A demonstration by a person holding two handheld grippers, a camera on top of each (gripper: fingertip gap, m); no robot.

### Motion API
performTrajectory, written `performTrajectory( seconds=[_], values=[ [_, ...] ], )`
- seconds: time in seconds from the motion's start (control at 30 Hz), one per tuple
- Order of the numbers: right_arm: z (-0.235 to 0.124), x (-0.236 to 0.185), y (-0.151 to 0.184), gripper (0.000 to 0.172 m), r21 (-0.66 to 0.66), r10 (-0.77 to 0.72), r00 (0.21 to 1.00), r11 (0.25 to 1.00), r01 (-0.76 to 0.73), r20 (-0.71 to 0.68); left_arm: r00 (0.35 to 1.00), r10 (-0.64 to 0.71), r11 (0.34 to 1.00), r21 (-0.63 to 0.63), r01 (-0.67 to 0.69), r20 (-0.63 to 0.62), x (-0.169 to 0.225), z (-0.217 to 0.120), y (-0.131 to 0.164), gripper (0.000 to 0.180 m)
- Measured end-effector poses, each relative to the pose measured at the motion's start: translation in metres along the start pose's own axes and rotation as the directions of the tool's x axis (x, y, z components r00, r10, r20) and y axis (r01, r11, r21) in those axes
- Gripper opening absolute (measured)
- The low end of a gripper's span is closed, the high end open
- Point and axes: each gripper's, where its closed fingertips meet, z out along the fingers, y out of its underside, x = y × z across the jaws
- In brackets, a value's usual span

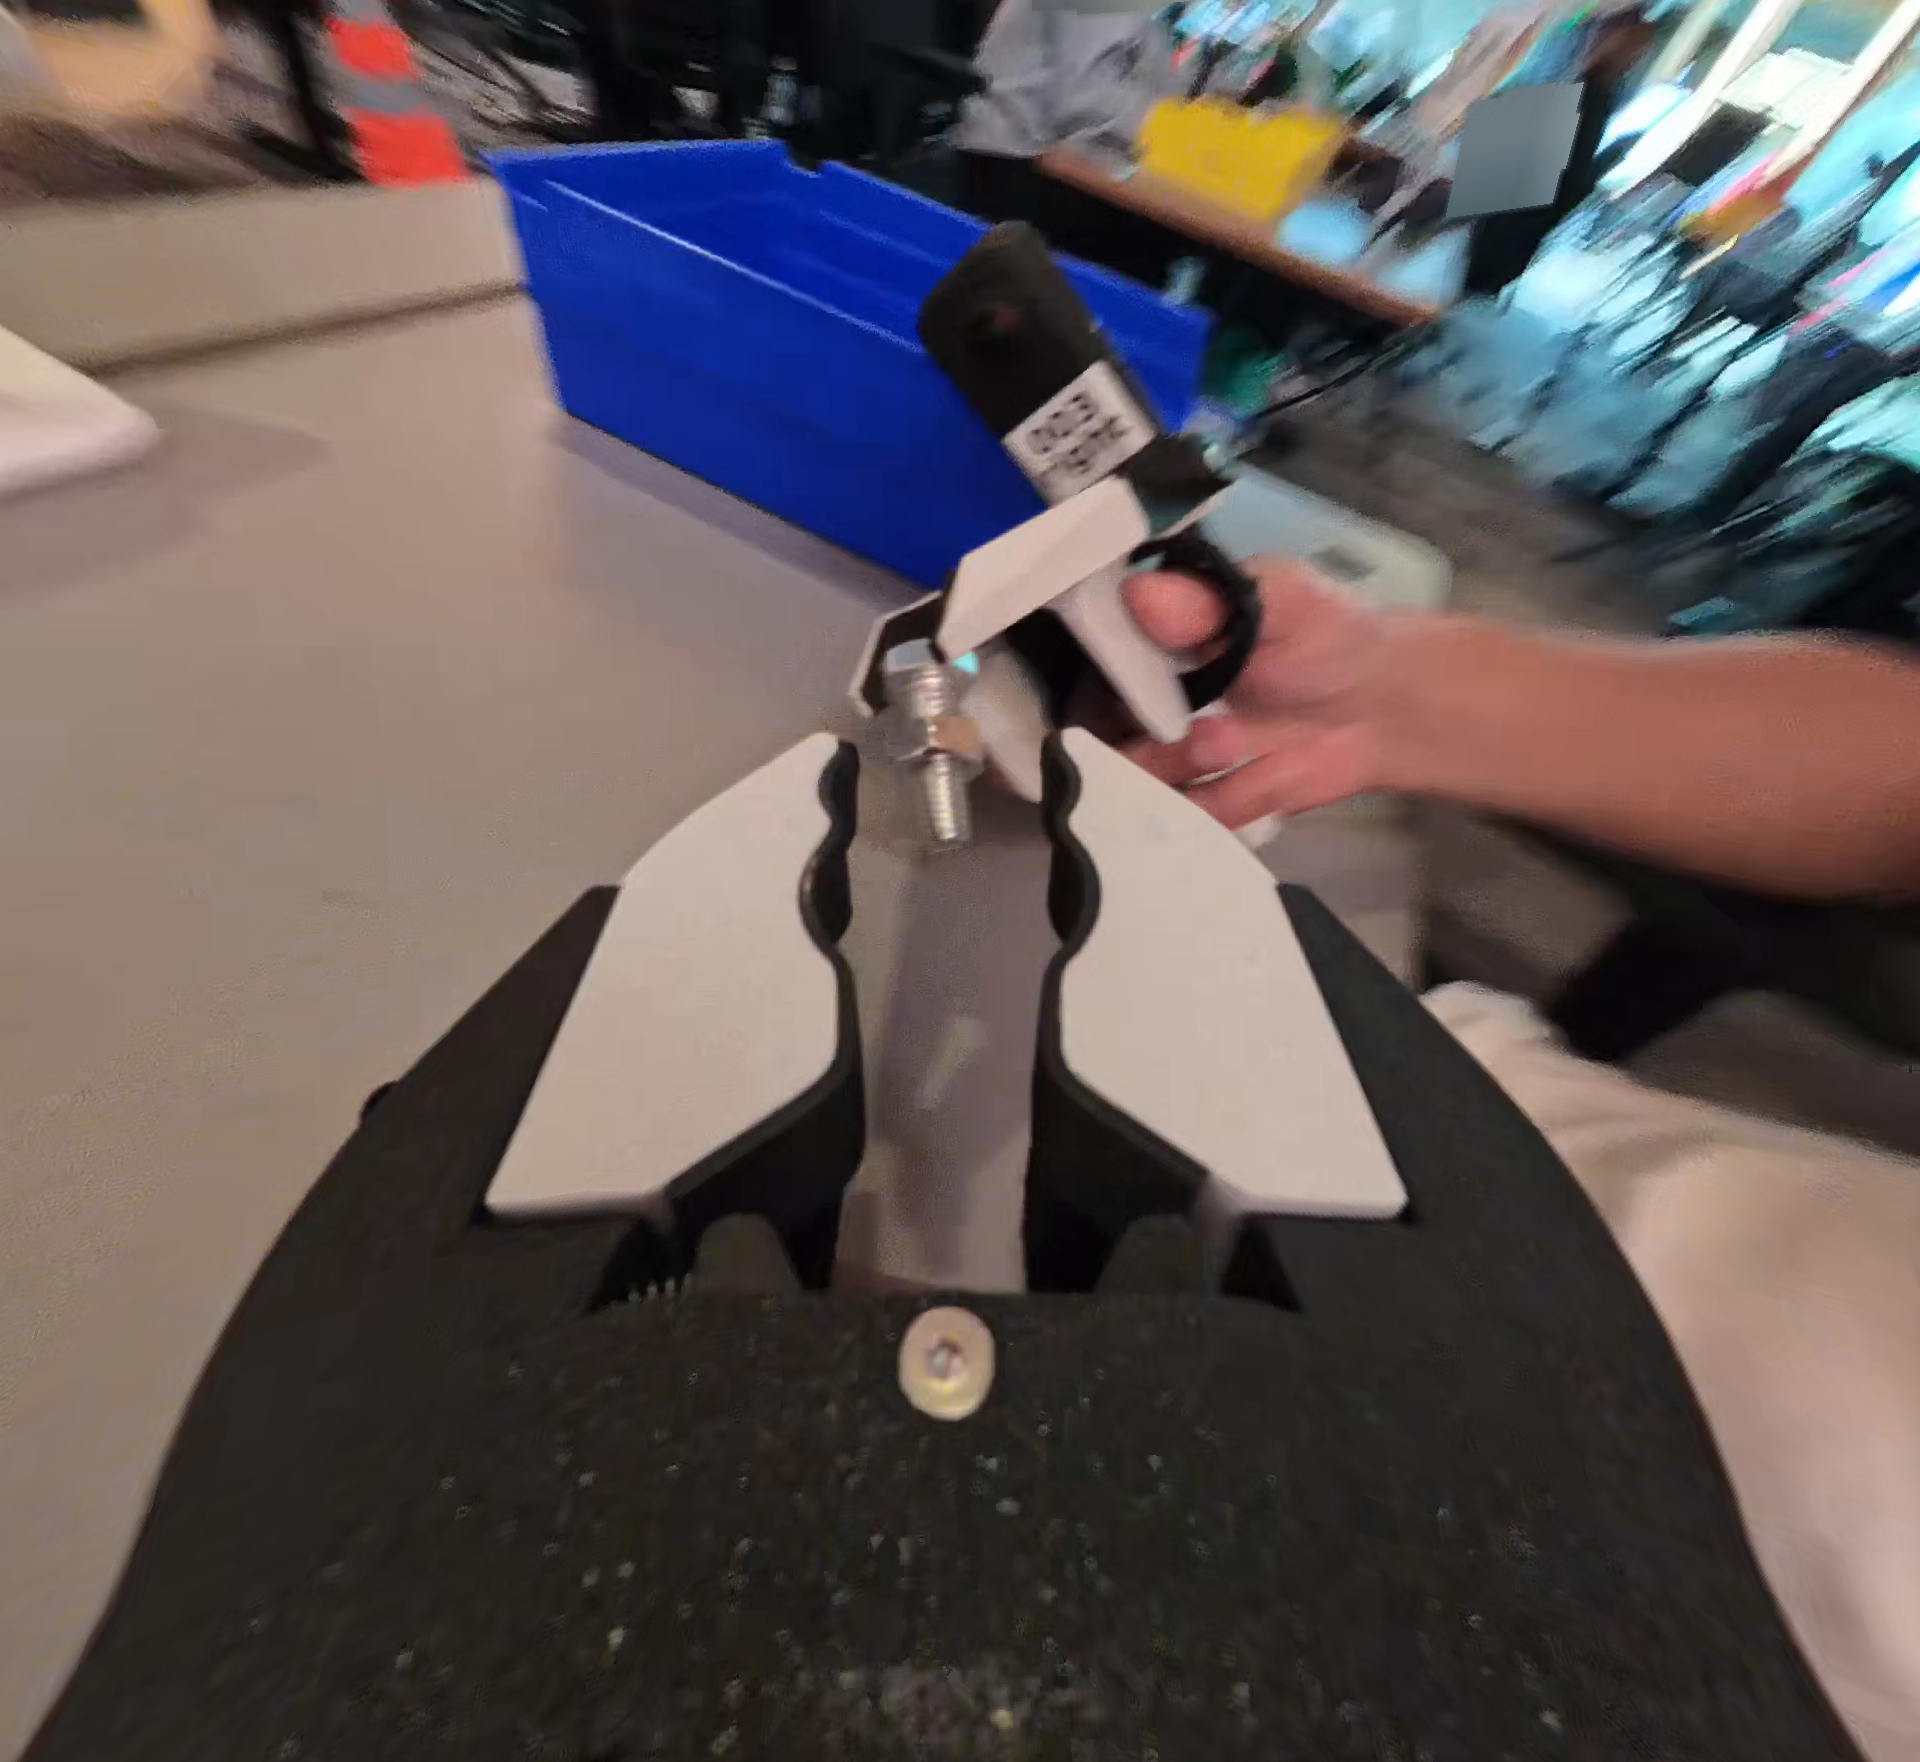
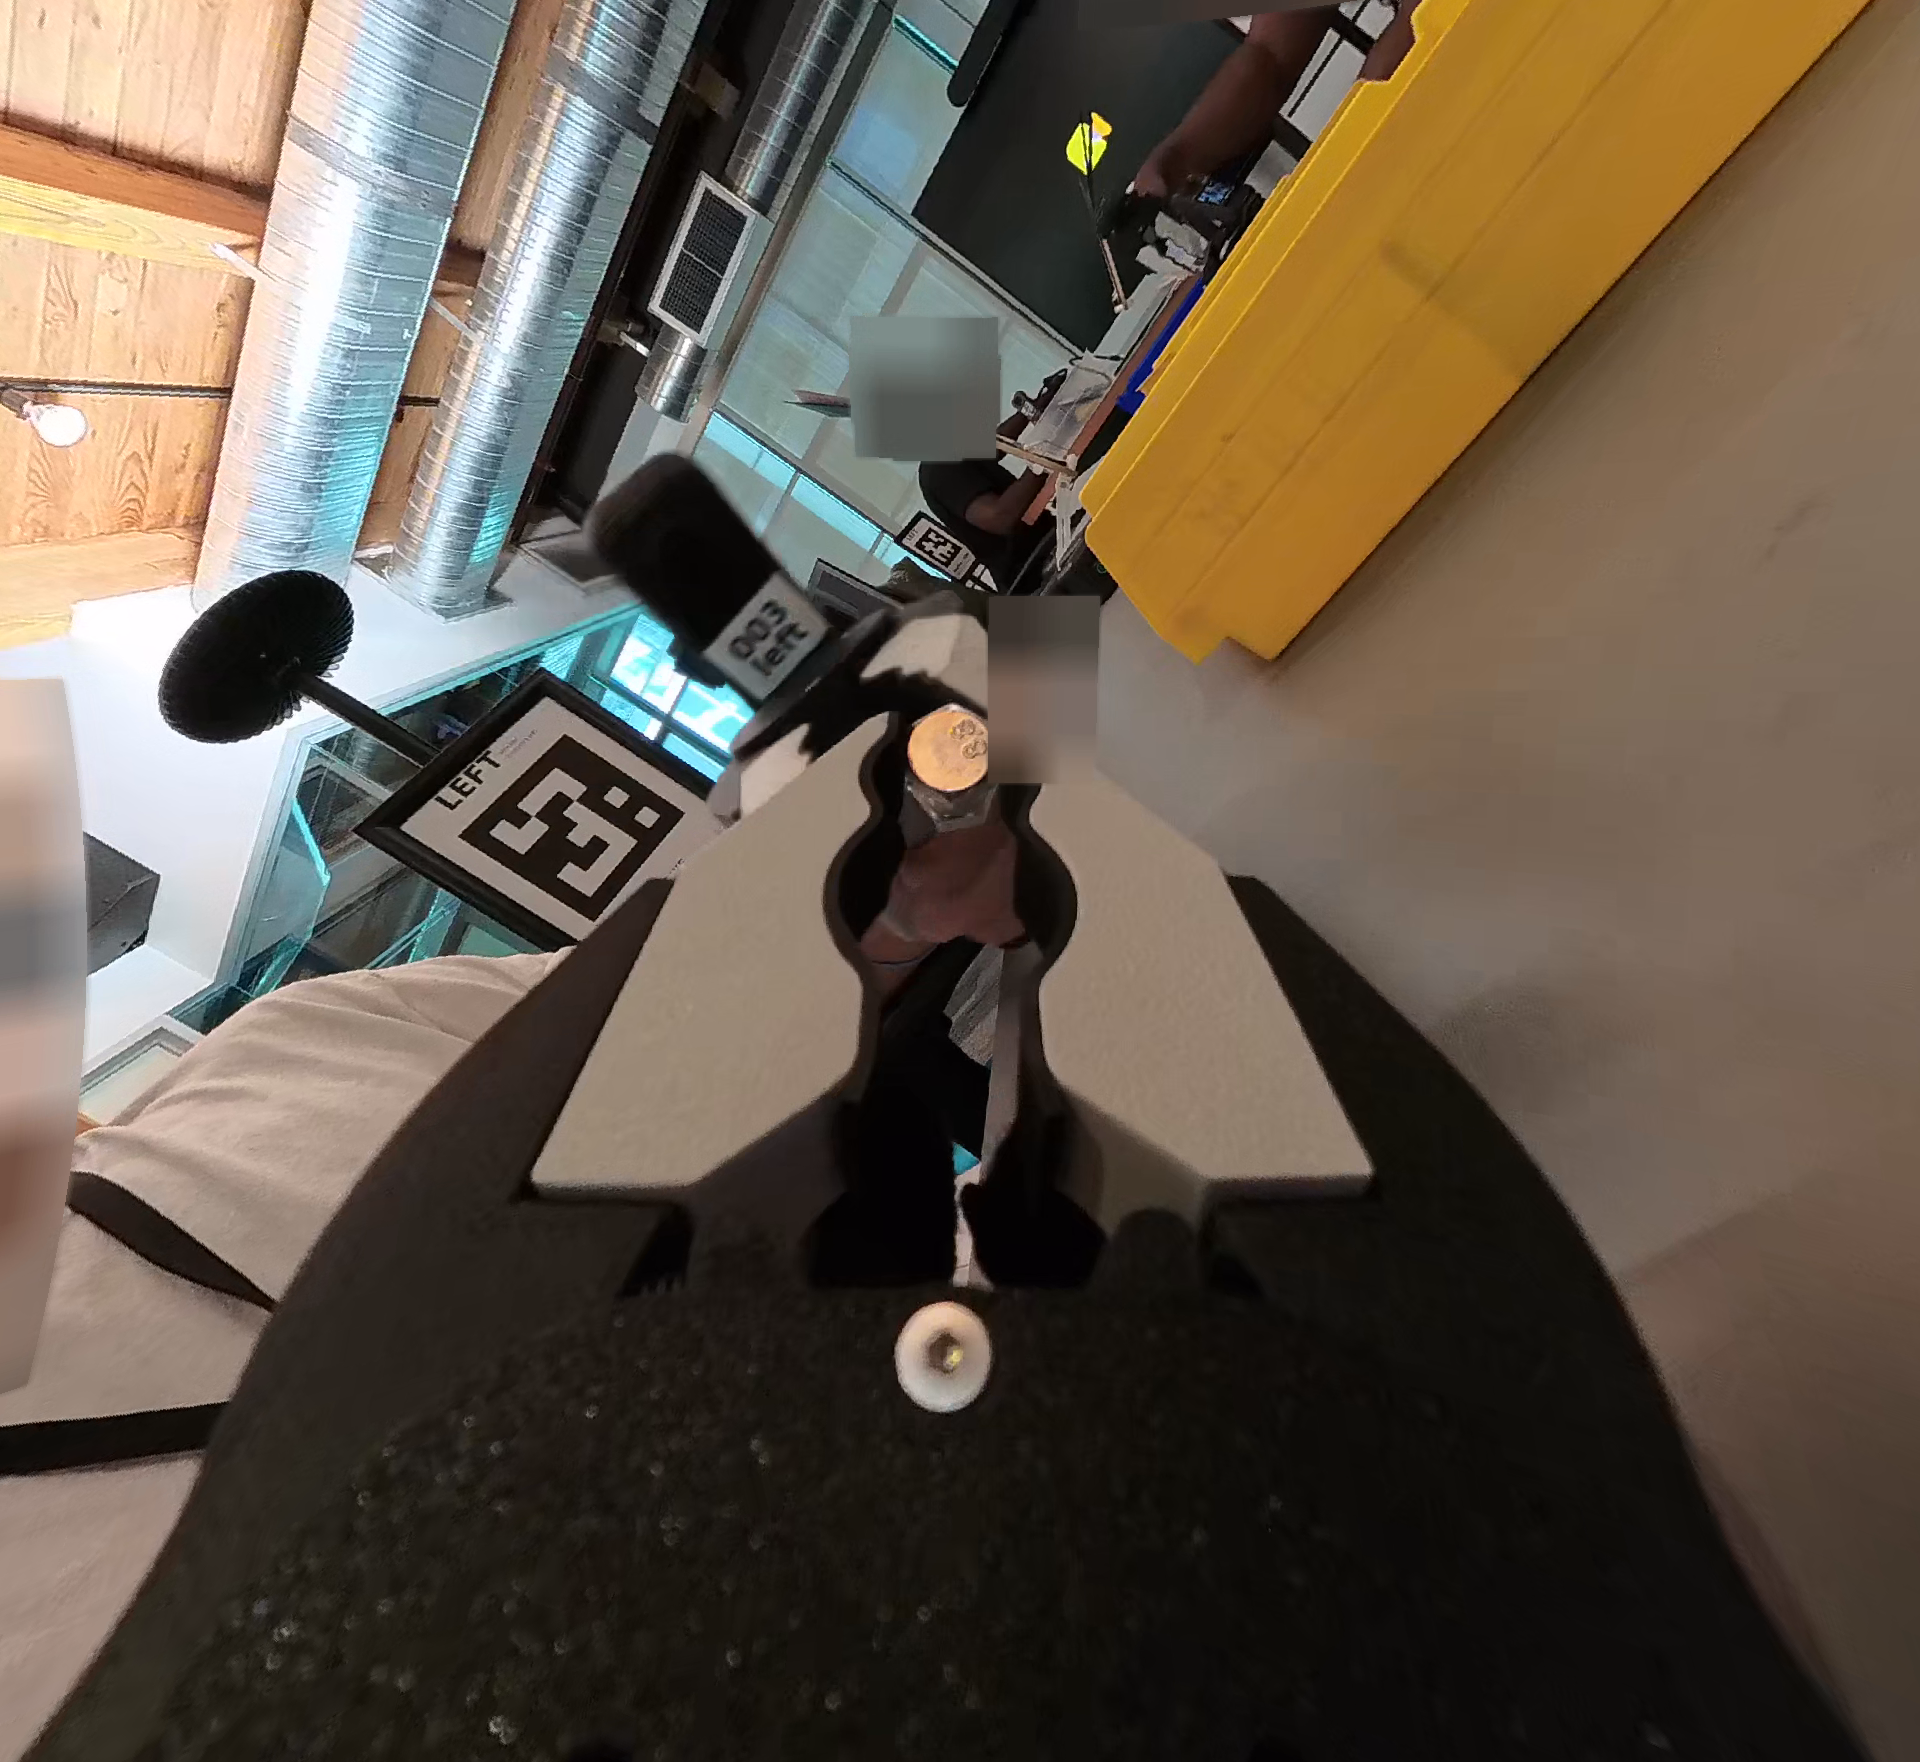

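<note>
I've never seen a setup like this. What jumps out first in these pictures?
A shiny steel bolt with a nut on its thread, gripped by its head in the right gripper, just ahead of the open left gripper. Behind it a bright blue bin sits on the grey table. In the right wrist view, a yellow bin stands out beyond the bolt's head.

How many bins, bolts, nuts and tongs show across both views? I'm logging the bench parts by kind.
Bins: 2, a blue bin and a yellow bin
Bolts: 1, the bolt
Nuts: 1, the nut
Tongs: 2, left tongs and right tongs
Total: 6
</note>
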Motion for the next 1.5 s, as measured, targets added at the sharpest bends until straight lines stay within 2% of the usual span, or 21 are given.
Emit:
performTrajectory(
  seconds=[0.07,0.1,0.3,0.4,0.47,0.53,0.57,0.63,0.67,0.7,0.73,0.77,0.83,0.93,1.07,1.13,1.2,1.27,1.33,1.43,1.5],
  values=[
    [0.001,-0.001,0.001,0.017,-0.005,-0.001,1.000,1.000,0.001,0.001,0.978,-0.172,0.985,0.010,0.174,-0.121,0.006,0.001,-0.001,0.031],
    [0.002,-0.001,0.002,0.017,-0.008,-0.003,1.000,1.000,0.003,0.001,0.967,-0.212,0.977,0.002,0.214,-0.142,0.006,0.002,0.001,0.031],
    [0.003,0.000,0.002,0.017,-0.007,-0.002,1.000,1.000,0.002,-0.006,0.982,-0.163,0.986,-0.043,0.159,-0.097,0.002,0.006,0.012,0.016],
    [0.003,0.001,0.002,0.017,-0.004,0.002,1.000,1.000,-0.002,-0.012,0.999,0.045,0.997,-0.062,-0.045,0.003,-0.003,0.005,0.012,0.016],
    [0.004,0.001,0.002,0.017,-0.002,0.011,1.000,1.000,-0.011,-0.005,0.951,0.292,0.954,-0.104,-0.282,0.104,-0.007,0.003,0.012,0.017],
    [0.005,-0.001,0.003,0.017,-0.001,0.019,1.000,1.000,-0.019,0.007,0.803,0.562,0.826,-0.184,-0.532,0.200,-0.011,0.001,0.009,0.017],
    [0.006,-0.002,0.003,0.017,-0.003,0.021,1.000,1.000,-0.021,0.013,0.684,0.690,0.724,-0.238,-0.647,0.239,-0.012,-0.001,0.008,0.016],
    [0.007,-0.004,0.004,0.017,-0.008,0.027,0.999,1.000,-0.027,0.024,0.357,0.890,0.444,-0.365,-0.818,0.282,-0.015,-0.004,0.004,0.017],
    [0.007,-0.004,0.005,0.017,-0.009,0.033,0.999,0.999,-0.032,0.026,0.184,0.940,0.298,-0.426,-0.854,0.288,-0.016,-0.006,0.001,0.017],
    [0.007,-0.004,0.005,0.017,-0.008,0.038,0.999,0.999,-0.038,0.029,0.040,0.958,0.176,-0.475,-0.862,0.282,-0.016,-0.006,-0.001,0.017],
    [0.007,-0.003,0.005,0.017,-0.006,0.044,0.999,0.999,-0.044,0.028,-0.052,0.961,0.098,-0.507,-0.856,0.273,-0.016,-0.006,-0.002,0.016],
    [0.007,-0.003,0.004,0.017,-0.004,0.048,0.998,0.999,-0.048,0.028,-0.083,0.959,0.073,-0.520,-0.851,0.270,-0.017,-0.006,-0.002,0.016],
    [0.007,-0.004,0.004,0.017,-0.003,0.047,0.998,0.999,-0.047,0.033,-0.021,0.960,0.126,-0.495,-0.860,0.280,-0.016,-0.005,-0.002,0.018],
    [0.008,-0.005,0.005,0.017,-0.017,0.010,1.000,1.000,-0.010,0.005,0.136,0.939,0.281,-0.478,-0.832,0.315,-0.023,-0.008,-0.003,0.033],
    [0.003,-0.029,-0.007,0.017,-0.026,-0.124,0.992,0.992,0.123,-0.032,0.489,0.799,0.599,-0.390,-0.699,0.350,-0.034,-0.020,0.008,0.038],
    [-0.007,-0.049,-0.024,0.017,-0.041,-0.245,0.967,0.969,0.243,-0.071,0.682,0.639,0.769,-0.320,-0.554,0.356,-0.034,-0.024,0.010,0.037],
    [-0.024,-0.062,-0.044,0.016,-0.100,-0.379,0.911,0.925,0.366,-0.165,0.862,0.424,0.901,-0.221,-0.372,0.278,-0.021,-0.025,0.016,0.037],
    [-0.051,-0.058,-0.065,0.017,-0.224,-0.517,0.789,0.856,0.466,-0.332,0.957,0.251,0.965,-0.121,-0.234,0.148,-0.001,-0.028,0.020,0.035],
    [-0.093,-0.038,-0.091,0.017,-0.398,-0.616,0.587,0.787,0.471,-0.525,0.986,0.167,0.984,-0.065,-0.167,-0.012,0.023,-0.031,0.021,0.035],
    [-0.177,0.001,-0.124,0.017,-0.638,-0.688,0.245,0.726,0.258,-0.683,0.980,0.189,0.980,-0.057,-0.193,-0.065,0.039,-0.029,0.020,0.034],
    [-0.230,0.026,-0.146,0.017,-0.677,-0.684,0.073,0.729,0.103,-0.726,0.974,0.219,0.975,-0.034,-0.221,-0.056,0.044,-0.027,0.016,0.032]
  ],
)
